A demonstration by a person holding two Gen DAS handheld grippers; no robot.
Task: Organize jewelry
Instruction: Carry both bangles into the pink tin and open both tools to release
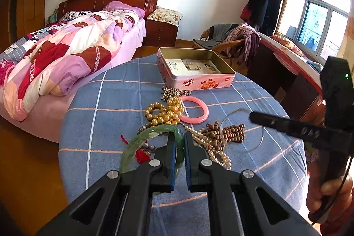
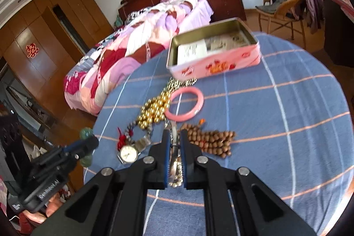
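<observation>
Green jade bangle (image 1: 154,136) sits clamped between the nearly closed jaws of the left gripper (image 1: 178,138), lifted off the near left part of the table (image 1: 110,92), which wears a blue checked cloth. The right gripper (image 2: 174,141) has its jaws drawn in tight on a thin clear bangle (image 1: 243,132), with a pearl strand (image 2: 176,171) showing between the blue pads (image 2: 167,160); whether the pearls are gripped too I cannot tell. Near the table's middle lie a gold bead strand (image 1: 164,112), a pink bangle (image 1: 194,111) touching it, and brown wooden beads (image 1: 230,133) toward the right. A wristwatch (image 2: 129,153) and a red tassel (image 2: 120,139) rest near the left edge. At the far edge stands an open pink tin (image 1: 194,69) with printed paper (image 1: 190,66) inside, a dark bead strand (image 1: 174,92) just in front.
</observation>
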